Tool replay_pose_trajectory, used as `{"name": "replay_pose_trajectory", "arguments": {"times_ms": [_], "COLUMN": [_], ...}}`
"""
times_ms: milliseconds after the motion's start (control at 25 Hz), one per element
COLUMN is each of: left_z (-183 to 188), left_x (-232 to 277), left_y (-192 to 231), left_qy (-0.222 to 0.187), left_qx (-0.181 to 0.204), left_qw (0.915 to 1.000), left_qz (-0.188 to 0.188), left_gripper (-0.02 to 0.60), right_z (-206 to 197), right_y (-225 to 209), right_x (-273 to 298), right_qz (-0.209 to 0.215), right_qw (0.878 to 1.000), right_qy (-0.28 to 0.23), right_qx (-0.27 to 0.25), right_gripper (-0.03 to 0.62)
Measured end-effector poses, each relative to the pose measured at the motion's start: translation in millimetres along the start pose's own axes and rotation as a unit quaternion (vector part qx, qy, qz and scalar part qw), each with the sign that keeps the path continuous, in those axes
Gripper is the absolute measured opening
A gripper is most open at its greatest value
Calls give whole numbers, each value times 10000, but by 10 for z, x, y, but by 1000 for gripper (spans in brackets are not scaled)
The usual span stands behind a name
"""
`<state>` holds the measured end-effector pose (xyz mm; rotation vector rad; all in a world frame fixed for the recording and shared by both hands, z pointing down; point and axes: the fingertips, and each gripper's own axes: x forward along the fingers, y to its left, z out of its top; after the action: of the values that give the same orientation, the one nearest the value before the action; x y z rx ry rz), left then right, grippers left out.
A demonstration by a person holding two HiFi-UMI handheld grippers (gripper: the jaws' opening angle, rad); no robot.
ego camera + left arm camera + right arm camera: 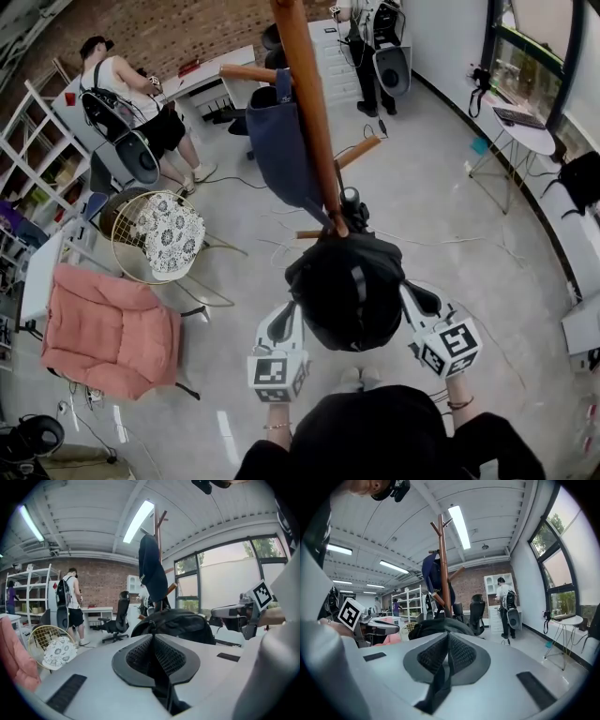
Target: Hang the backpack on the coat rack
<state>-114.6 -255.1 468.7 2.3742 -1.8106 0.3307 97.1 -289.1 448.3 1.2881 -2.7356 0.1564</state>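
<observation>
Backpack (345,291), black, is up off the floor (441,206), carried between both claws right in front of the person. Left claw (154,656): pads together, pinching a thin black strap (161,681) that runs down between them. Right claw (447,653): same, pads closed on a black strap (436,686). From the head view the pack's top sits at the foot of the coat rack (302,94), a brown wooden pole, just beside a short low peg (309,234); contact with the pole cannot be told. The pack is on no peg. A navy bag (277,141) hangs from an upper peg. Pink armchair (108,328) and wire chair (169,234) stand well apart to the left.
</observation>
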Motion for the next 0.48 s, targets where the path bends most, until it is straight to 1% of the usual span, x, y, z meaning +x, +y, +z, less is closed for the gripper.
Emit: {"name": "replay_pose_trajectory", "arguments": {"times_ms": [160,240,360,480], "left_z": [141,181,213,234], "left_x": [-91,-128,-189,-235], "left_y": [-59,-56,-24,40], "left_qy": [-196,-261,-342,-429], "left_qx": [16,-15,-70,-89], "left_qw": [9998,9996,9994,9990], "left_qz": [-89,-87,-17,94], "left_gripper": [17,16,15,15], "right_z": [157,212,293,326], "right_y": [30,36,20,-6], "right_x": [-44,-71,-127,-147], "right_qz": [87,118,105,17], "right_qw": [9997,9995,9990,9988], "right_qy": [-170,-272,-444,-491], "right_qx": [-118,-94,15,-51], "right_gripper": [15,14,14,14]}}
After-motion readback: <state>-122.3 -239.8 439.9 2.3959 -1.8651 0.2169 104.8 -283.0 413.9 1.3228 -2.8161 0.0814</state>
